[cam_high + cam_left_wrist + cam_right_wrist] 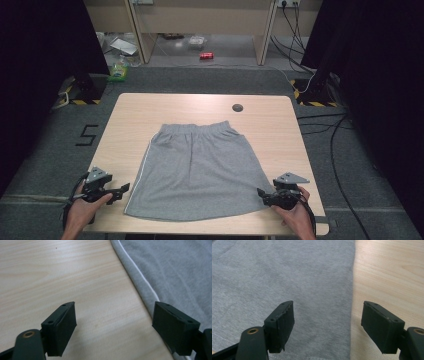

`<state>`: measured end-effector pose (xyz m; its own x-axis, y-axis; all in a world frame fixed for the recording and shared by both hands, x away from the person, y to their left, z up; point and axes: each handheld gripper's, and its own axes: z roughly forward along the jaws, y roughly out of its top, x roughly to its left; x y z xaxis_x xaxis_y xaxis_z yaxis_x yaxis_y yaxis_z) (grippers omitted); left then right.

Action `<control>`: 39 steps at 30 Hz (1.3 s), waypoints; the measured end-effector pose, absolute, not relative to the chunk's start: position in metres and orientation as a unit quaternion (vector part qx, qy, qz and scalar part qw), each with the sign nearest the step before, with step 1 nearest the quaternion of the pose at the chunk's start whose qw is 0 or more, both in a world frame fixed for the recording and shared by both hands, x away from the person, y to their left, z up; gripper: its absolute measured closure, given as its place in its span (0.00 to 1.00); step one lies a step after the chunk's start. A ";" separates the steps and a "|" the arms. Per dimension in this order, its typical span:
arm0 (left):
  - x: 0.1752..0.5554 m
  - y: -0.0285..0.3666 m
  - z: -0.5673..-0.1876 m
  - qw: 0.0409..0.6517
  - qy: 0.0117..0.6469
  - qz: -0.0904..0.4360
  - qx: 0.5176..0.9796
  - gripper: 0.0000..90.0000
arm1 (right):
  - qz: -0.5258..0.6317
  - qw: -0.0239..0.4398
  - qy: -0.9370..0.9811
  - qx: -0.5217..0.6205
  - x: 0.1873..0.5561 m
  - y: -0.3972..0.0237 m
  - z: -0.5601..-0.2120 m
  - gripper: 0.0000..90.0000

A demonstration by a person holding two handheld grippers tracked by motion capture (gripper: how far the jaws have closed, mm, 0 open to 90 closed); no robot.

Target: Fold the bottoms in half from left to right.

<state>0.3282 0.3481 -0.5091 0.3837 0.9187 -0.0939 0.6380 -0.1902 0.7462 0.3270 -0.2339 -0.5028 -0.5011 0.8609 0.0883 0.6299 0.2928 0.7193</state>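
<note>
So you've got a grey skirt spread flat in the middle of the light wood desk, elastic waistband toward the top of the frame, hem toward the bottom edge. There's a thin white stripe running down its left side seam, easy to spot in the left gripper view.

Your left hand-held gripper sits at the lower left of the high view, just beside the skirt's bottom left corner, jaws spread wide. In its own view one jaw is over bare wood and the other sits right at the striped edge of the fabric.

Your right hand-held gripper is at the lower right, jaws also wide apart, at the skirt's bottom right corner. Its view shows one jaw over the grey cloth and the other over the desk, with the skirt's side edge running between them.

As for writing: a "5" is marked on the grey floor left of the desk. A red can lies on the floor at the top, label too small to read. A small dark round spot sits near the desk's far edge.
</note>
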 end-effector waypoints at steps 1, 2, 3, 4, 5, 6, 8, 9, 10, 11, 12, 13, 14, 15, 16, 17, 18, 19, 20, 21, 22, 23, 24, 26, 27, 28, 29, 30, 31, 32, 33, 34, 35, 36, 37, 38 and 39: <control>0.332 0.347 -0.507 0.370 0.522 0.188 0.745 0.21 | 0.361 0.160 0.788 0.472 0.327 -0.234 -0.503 0.30; 0.337 0.346 -0.505 0.375 0.522 0.182 0.744 0.21 | 0.361 0.162 0.789 0.470 0.327 -0.233 -0.502 0.30; 0.337 0.346 -0.505 0.375 0.522 0.182 0.744 0.21 | 0.361 0.162 0.789 0.470 0.327 -0.233 -0.502 0.30; 0.342 0.344 -0.504 0.378 0.523 0.180 0.742 0.21 | 0.361 0.162 0.789 0.470 0.327 -0.233 -0.502 0.30; 0.348 0.342 -0.502 0.375 0.522 0.184 0.743 0.21 | 0.361 0.162 0.790 0.469 0.327 -0.233 -0.502 0.30; 0.353 0.340 -0.502 0.376 0.522 0.184 0.743 0.21 | 0.360 0.160 0.790 0.470 0.327 -0.232 -0.502 0.30; 0.363 0.337 -0.500 0.380 0.522 0.178 0.742 0.22 | 0.359 0.158 0.792 0.467 0.327 -0.232 -0.503 0.30; 0.371 0.334 -0.499 0.379 0.520 0.178 0.744 0.22 | 0.359 0.157 0.793 0.467 0.327 -0.232 -0.503 0.30; 0.371 0.334 -0.499 0.379 0.520 0.178 0.744 0.22 | 0.360 0.158 0.792 0.467 0.327 -0.232 -0.503 0.30; 0.378 0.332 -0.497 0.383 0.521 0.180 0.742 0.22 | 0.360 0.158 0.792 0.467 0.327 -0.232 -0.503 0.30; 0.381 0.332 -0.497 0.381 0.521 0.180 0.742 0.22 | 0.359 0.159 0.793 0.466 0.328 -0.232 -0.503 0.30; 0.381 0.332 -0.497 0.381 0.521 0.180 0.742 0.22 | 0.359 0.157 0.791 0.469 0.327 -0.232 -0.503 0.30; 0.387 0.331 -0.496 0.383 0.520 0.180 0.742 0.22 | 0.359 0.157 0.792 0.468 0.328 -0.232 -0.503 0.30; 0.387 0.331 -0.496 0.383 0.520 0.180 0.742 0.22 | 0.359 0.157 0.792 0.468 0.328 -0.232 -0.503 0.30; 0.389 0.331 -0.497 0.384 0.521 0.181 0.741 0.22 | 0.361 0.159 0.792 0.466 0.328 -0.232 -0.503 0.30; 0.391 0.330 -0.497 0.382 0.521 0.178 0.742 0.22 | 0.362 0.160 0.792 0.465 0.328 -0.232 -0.502 0.30; 0.393 0.329 -0.498 0.381 0.522 0.179 0.742 0.22 | 0.363 0.161 0.791 0.465 0.328 -0.232 -0.502 0.30; 0.395 0.328 -0.498 0.381 0.521 0.178 0.742 0.22 | 0.363 0.161 0.791 0.465 0.328 -0.232 -0.502 0.30; 0.396 0.327 -0.498 0.381 0.520 0.177 0.744 0.23 | 0.361 0.159 0.791 0.468 0.328 -0.232 -0.503 0.30; 0.398 0.326 -0.498 0.380 0.519 0.178 0.745 0.23 | 0.361 0.161 0.793 0.464 0.328 -0.232 -0.503 0.30; 0.401 0.326 -0.498 0.382 0.520 0.177 0.743 0.23 | 0.360 0.161 0.793 0.464 0.328 -0.232 -0.503 0.30; 0.403 0.325 -0.497 0.382 0.519 0.176 0.744 0.23 | 0.360 0.160 0.793 0.464 0.328 -0.231 -0.503 0.30; 0.406 0.324 -0.496 0.383 0.519 0.177 0.743 0.23 | 0.360 0.161 0.793 0.464 0.328 -0.231 -0.503 0.30; 0.417 0.323 -0.491 0.386 0.520 0.180 0.740 0.25 | 0.360 0.160 0.792 0.466 0.328 -0.232 -0.503 0.30; 0.421 0.322 -0.489 0.387 0.520 0.181 0.739 0.25 | 0.359 0.161 0.793 0.465 0.328 -0.232 -0.503 0.30; 0.421 0.322 -0.489 0.387 0.520 0.181 0.739 0.26 | 0.359 0.160 0.794 0.464 0.328 -0.232 -0.503 0.30; 0.425 0.321 -0.487 0.389 0.520 0.182 0.738 0.27 | 0.360 0.159 0.794 0.463 0.328 -0.231 -0.503 0.30; 0.430 0.320 -0.486 0.390 0.521 0.183 0.737 0.27 | 0.360 0.159 0.794 0.463 0.328 -0.231 -0.503 0.30; 0.434 0.319 -0.484 0.391 0.520 0.184 0.737 0.27 | 0.360 0.159 0.795 0.462 0.328 -0.231 -0.503 0.30; 0.438 0.318 -0.484 0.390 0.520 0.185 0.737 0.28 | 0.360 0.160 0.796 0.460 0.328 -0.231 -0.503 0.30; 0.442 0.317 -0.483 0.389 0.522 0.185 0.736 0.28 | 0.360 0.160 0.796 0.460 0.328 -0.231 -0.503 0.30; 0.447 0.315 -0.483 0.388 0.524 0.185 0.736 0.28 | 0.360 0.159 0.796 0.460 0.328 -0.231 -0.503 0.30; 0.450 0.313 -0.483 0.386 0.525 0.185 0.736 0.29 | 0.361 0.158 0.795 0.461 0.328 -0.231 -0.503 0.30; 0.455 0.310 -0.483 0.384 0.524 0.187 0.737 0.30 | 0.361 0.158 0.795 0.462 0.328 -0.231 -0.503 0.30; 0.457 0.308 -0.482 0.383 0.522 0.187 0.739 0.31 | 0.361 0.158 0.796 0.460 0.329 -0.231 -0.503 0.30; 0.461 0.306 -0.482 0.382 0.521 0.186 0.741 0.31 | 0.361 0.158 0.796 0.460 0.329 -0.231 -0.503 0.30; 0.464 0.303 -0.482 0.382 0.523 0.186 0.739 0.32 | 0.361 0.158 0.796 0.460 0.329 -0.231 -0.503 0.30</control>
